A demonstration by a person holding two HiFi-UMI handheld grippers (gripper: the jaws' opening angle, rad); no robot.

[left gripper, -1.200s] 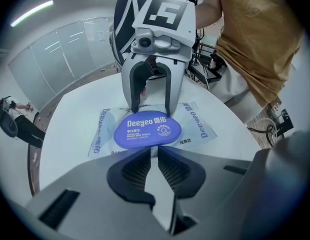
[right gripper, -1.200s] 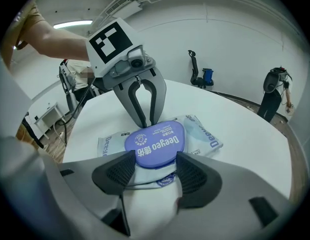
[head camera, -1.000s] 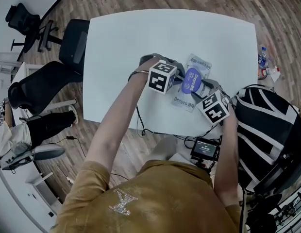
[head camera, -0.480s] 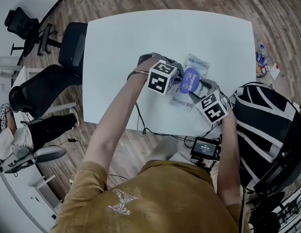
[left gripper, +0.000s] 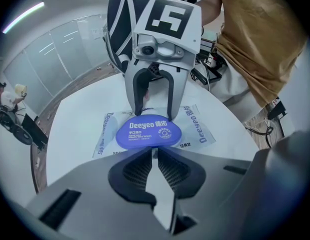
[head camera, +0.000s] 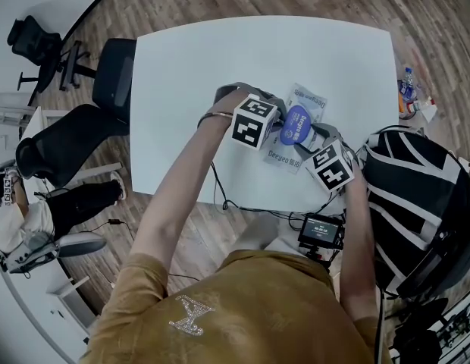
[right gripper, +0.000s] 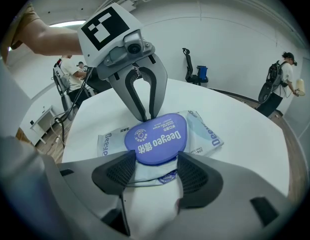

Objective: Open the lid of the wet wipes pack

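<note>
The wet wipes pack (head camera: 308,100) lies flat near the front edge of the white table (head camera: 220,59), its blue oval lid (head camera: 297,125) facing up. My left gripper (head camera: 280,130) comes in from the left. In the left gripper view its jaws (left gripper: 154,151) are pinched together on the near rim of the lid (left gripper: 148,131). In the right gripper view its tips (right gripper: 147,118) meet at the lid's far edge. My right gripper (head camera: 314,141) stands open, with its jaws (right gripper: 155,166) on either side of the pack's end and the lid (right gripper: 157,138) just beyond them.
Two black office chairs (head camera: 114,70) stand left of the table. A black and white bag (head camera: 417,196) sits at the right and a small monitor (head camera: 320,230) below the table edge. A bottle (head camera: 407,86) stands on the floor at the right. People are visible in the background (right gripper: 280,81).
</note>
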